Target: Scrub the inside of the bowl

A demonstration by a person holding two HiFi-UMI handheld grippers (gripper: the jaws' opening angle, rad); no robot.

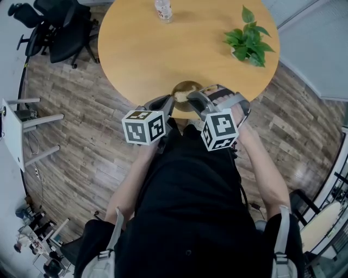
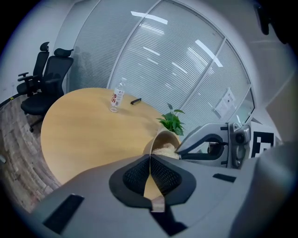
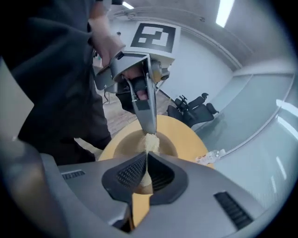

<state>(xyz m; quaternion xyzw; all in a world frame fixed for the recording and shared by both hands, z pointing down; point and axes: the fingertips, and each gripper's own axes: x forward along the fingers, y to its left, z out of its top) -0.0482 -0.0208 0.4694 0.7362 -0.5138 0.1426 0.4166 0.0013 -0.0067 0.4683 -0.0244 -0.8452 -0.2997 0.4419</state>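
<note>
Scrubbing looks under way, not finished.
Head view: the bowl sits at the near edge of a round wooden desk, with a plant and bottle farther off, above a wood floor with office chairs. Left gripper view: the left gripper has its fingers pinching the bowl's rim. Right gripper view: the right gripper has its fingers clamped on a pale scrub pad pressed inside the bowl. How clean the bowl is, I cannot tell.

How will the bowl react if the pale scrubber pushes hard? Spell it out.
The bowl looks thin-walled, so probably light and apt to slide or tip; it sits near the table edge. The left gripper pinching its rim likely steadies it.
</note>
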